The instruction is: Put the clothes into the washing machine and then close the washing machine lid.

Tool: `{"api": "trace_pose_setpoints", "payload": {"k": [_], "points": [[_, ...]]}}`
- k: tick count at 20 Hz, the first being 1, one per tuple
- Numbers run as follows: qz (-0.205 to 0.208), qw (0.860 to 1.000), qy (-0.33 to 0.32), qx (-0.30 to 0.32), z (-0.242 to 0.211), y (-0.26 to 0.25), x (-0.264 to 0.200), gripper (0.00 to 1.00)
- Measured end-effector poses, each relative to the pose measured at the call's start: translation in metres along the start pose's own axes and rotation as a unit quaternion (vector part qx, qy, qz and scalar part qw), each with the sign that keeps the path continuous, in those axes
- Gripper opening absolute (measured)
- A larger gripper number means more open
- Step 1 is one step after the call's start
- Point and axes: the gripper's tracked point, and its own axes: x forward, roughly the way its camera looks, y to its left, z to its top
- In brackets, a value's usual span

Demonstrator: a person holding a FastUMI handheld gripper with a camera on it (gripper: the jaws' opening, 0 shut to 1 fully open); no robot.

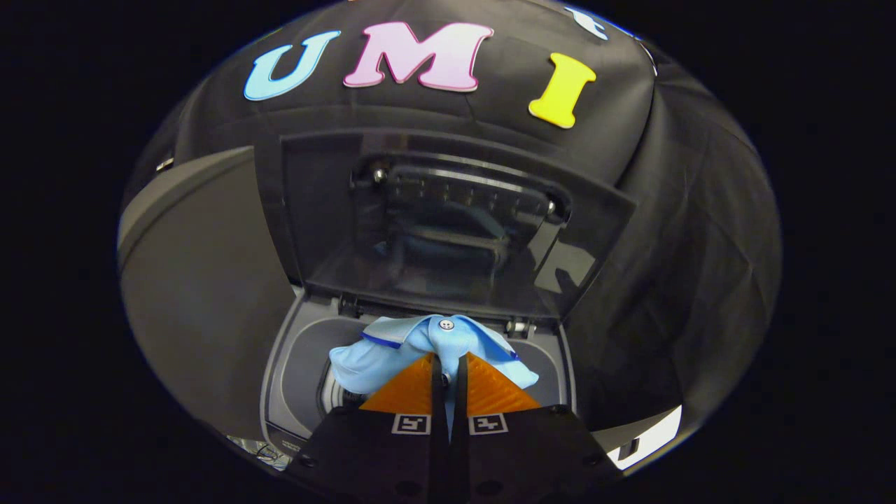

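Raised lid (448,224) leaves the washer opening (308,364) free beneath the gripper-held shirt (420,343).

Setting: a recording booth staged as a laundry corner, not a lived-in home. Evidence: black cloth (700,231) hung as wall behind and to the side, draped in folds. One household appliance stood against it, a top-loading washer (294,364) in dark grey, its lid (448,224) raised upright and glossy, reflecting the inside. The drum opening (329,392) lay below the lid. A light blue shirt (420,343) with a white button hung over that opening, pinched between the closed fingers of the gripper (449,367). A grey curved panel (196,280) stood beside the washer.
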Motion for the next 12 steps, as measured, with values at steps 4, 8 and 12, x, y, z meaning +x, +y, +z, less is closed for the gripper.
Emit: {"api": "trace_pose_setpoints", "payload": {"k": [4, 8, 12], "points": [[0.007, 0.999, 0.046, 0.012, -0.031, 0.006, 0.026, 0.05], [0.012, 0.996, 0.091, 0.021, -0.062, 0.01, 0.049, 0.05], [0.016, 0.992, 0.124, 0.035, -0.09, 0.012, 0.068, 0.05]]}}
